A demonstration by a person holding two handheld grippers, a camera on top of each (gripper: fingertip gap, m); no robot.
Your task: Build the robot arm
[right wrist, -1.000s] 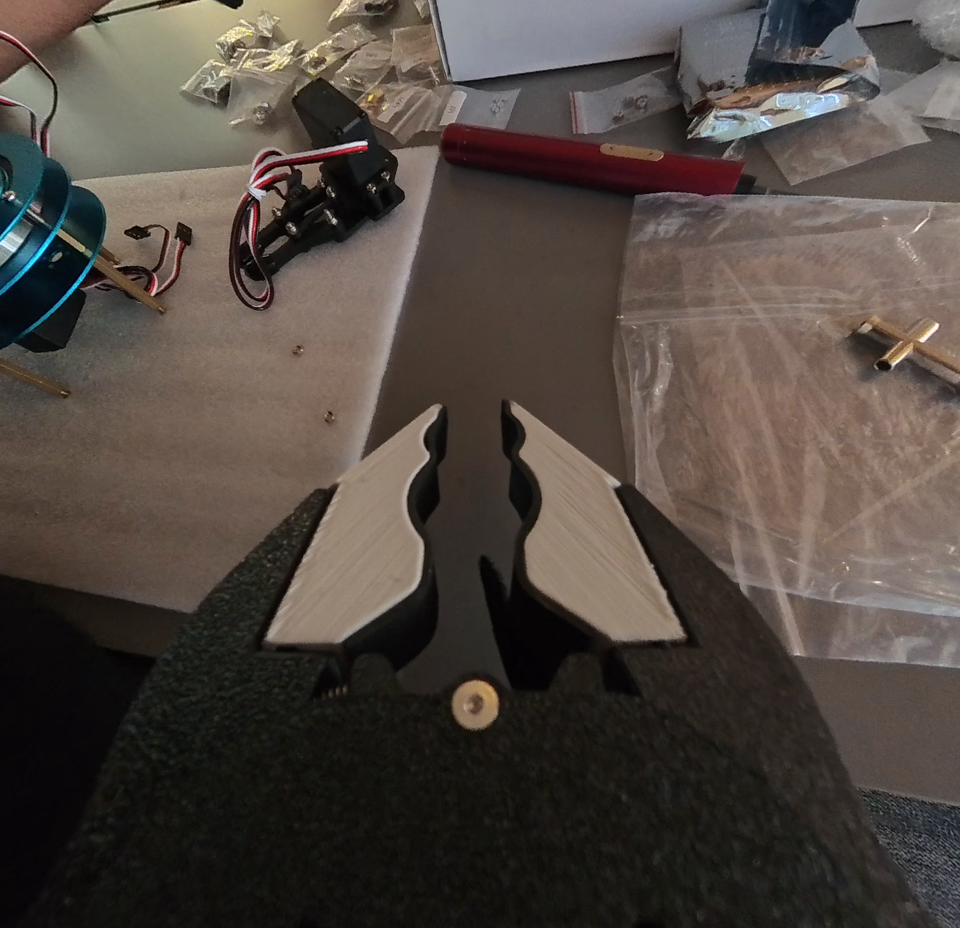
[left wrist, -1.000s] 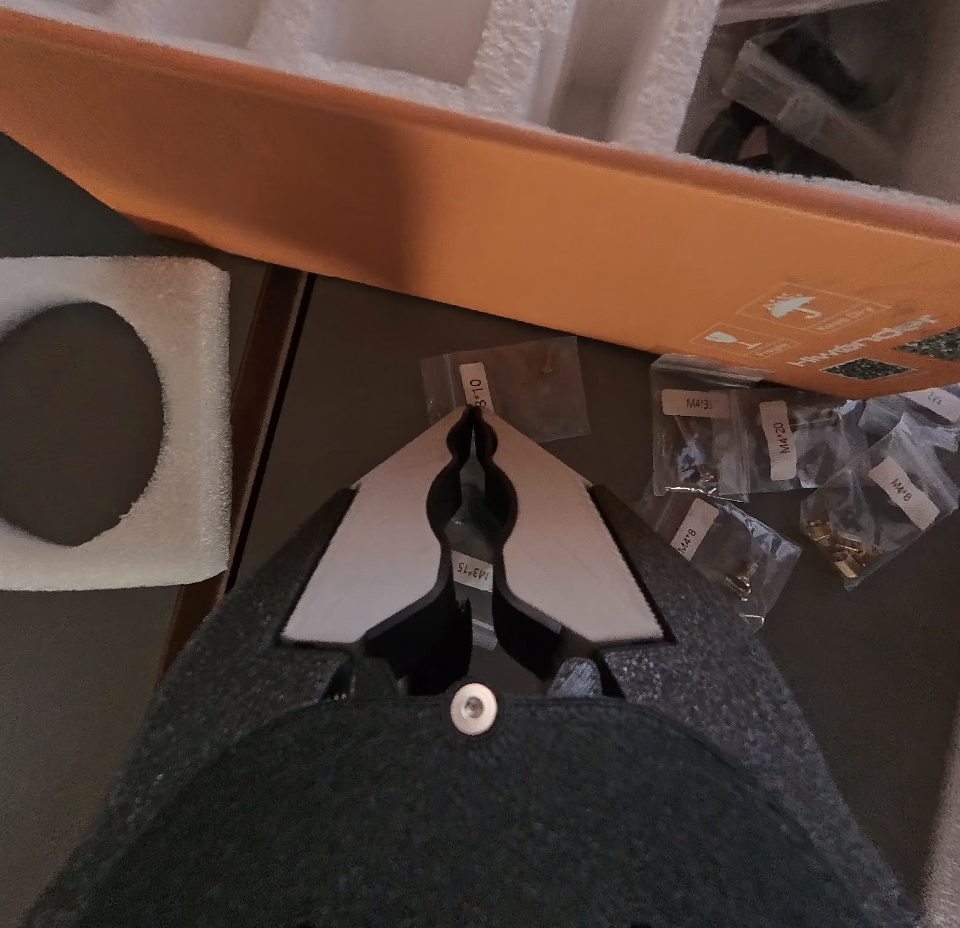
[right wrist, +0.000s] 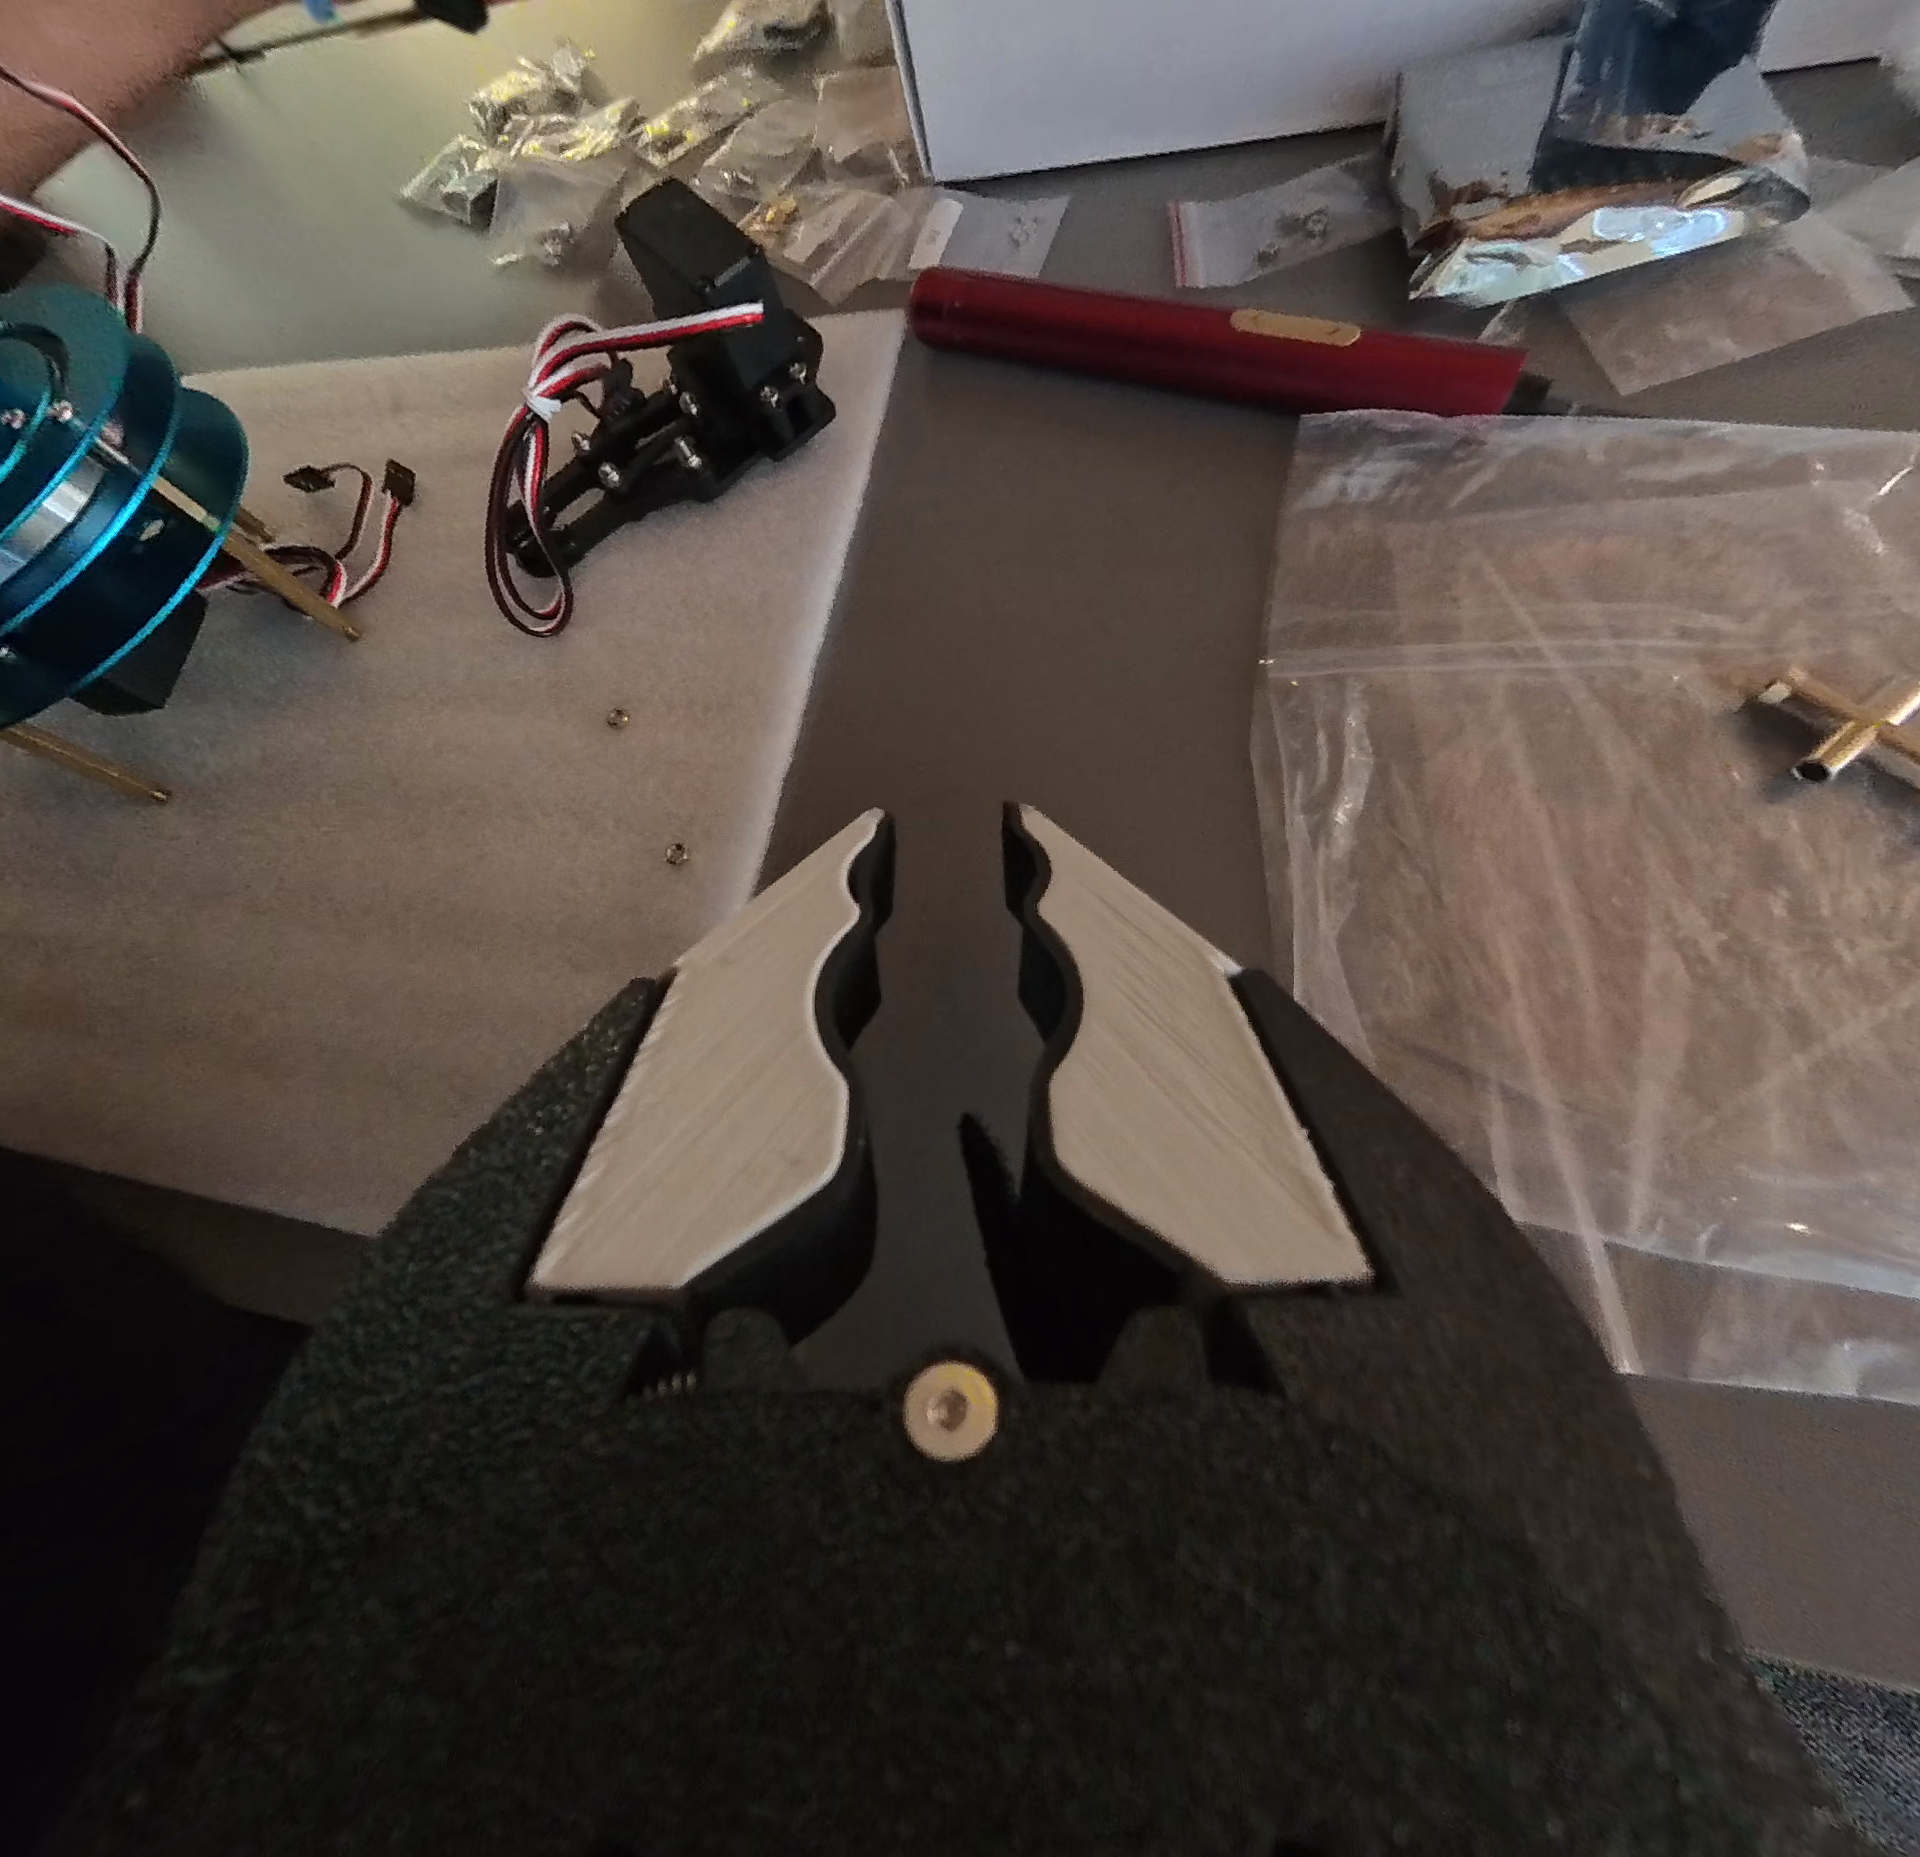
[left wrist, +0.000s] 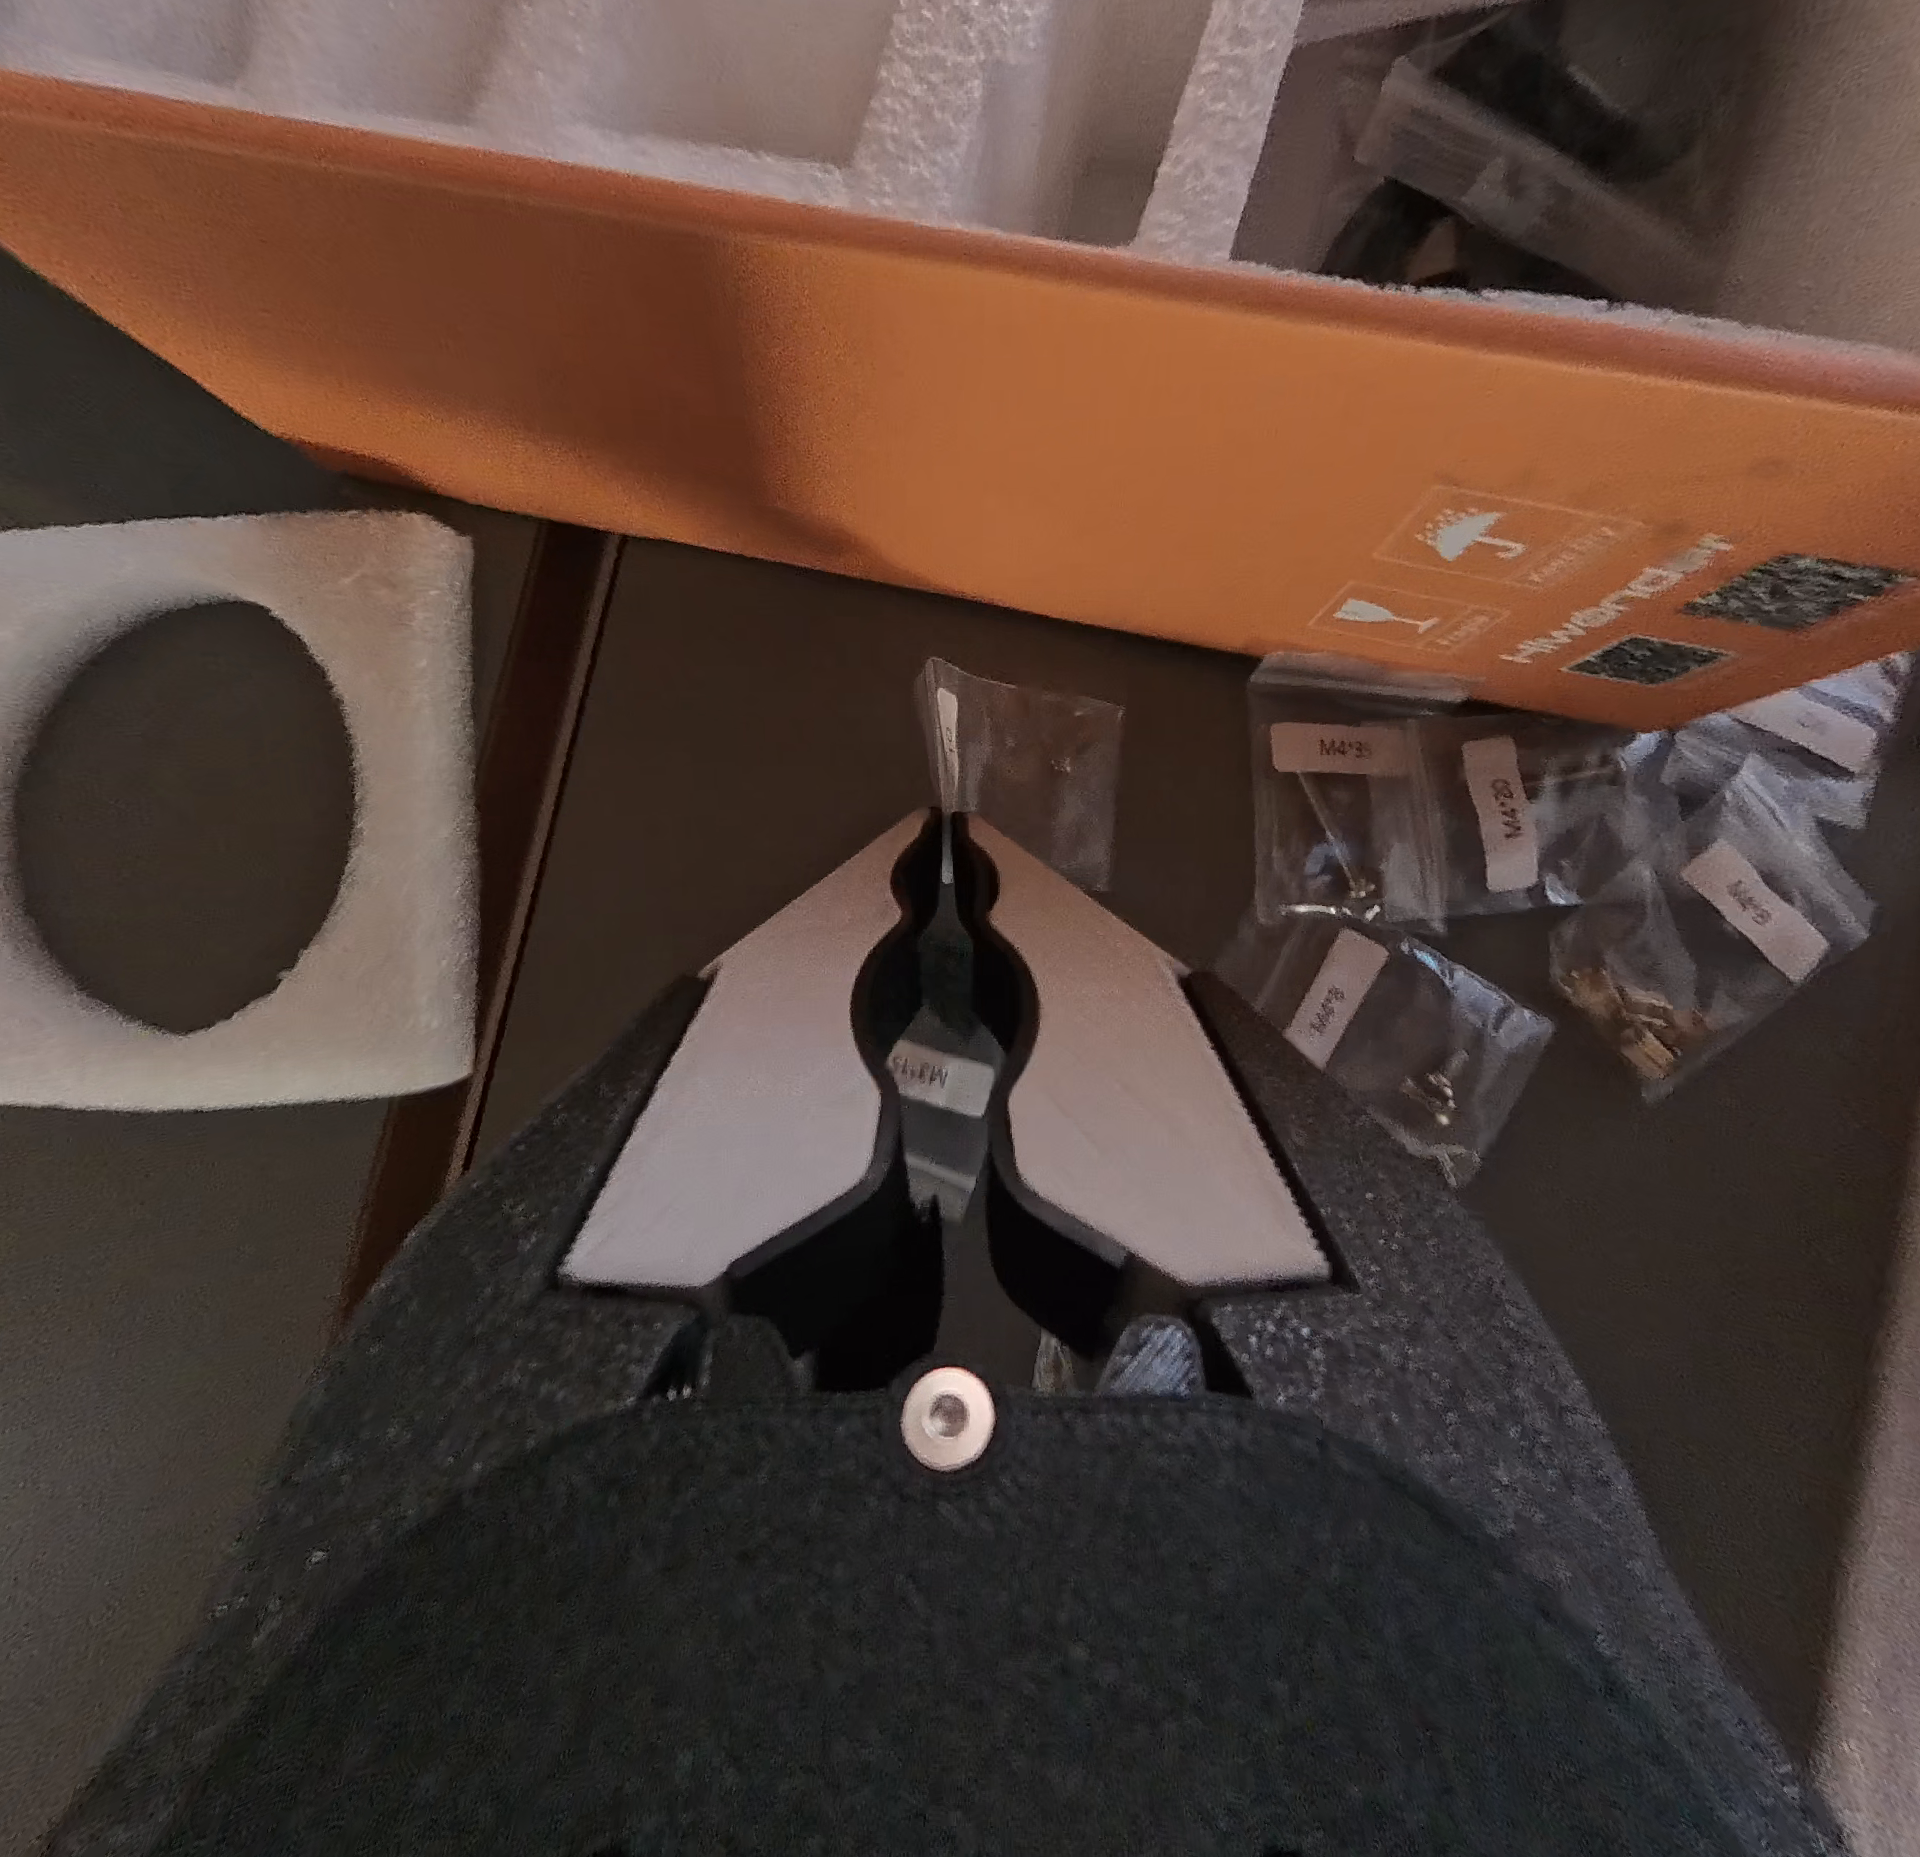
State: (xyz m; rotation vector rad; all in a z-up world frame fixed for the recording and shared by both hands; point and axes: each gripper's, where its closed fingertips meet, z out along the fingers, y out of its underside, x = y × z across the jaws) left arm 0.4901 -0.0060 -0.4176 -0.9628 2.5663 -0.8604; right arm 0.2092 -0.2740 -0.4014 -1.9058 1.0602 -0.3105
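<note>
The left gripper (left wrist: 948, 820) pinches one small clear labelled bag (left wrist: 1023, 768), four similar bags (left wrist: 1538, 872) lying to its right below one orange box (left wrist: 935, 436), while the right gripper (right wrist: 943, 820) hovers narrowly parted over the desk (right wrist: 1039, 612), one red cylinder (right wrist: 1216, 347) ahead.

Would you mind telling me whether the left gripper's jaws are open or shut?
Shut: the left gripper has its jaws meeting at the tips, pinching the edge of a small clear bag.

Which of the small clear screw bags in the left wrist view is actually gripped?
The small clear bag straight ahead of the left gripper, its edge pinched in the shut fingertips. The other bags lie loose to the right, below the orange box.
</note>
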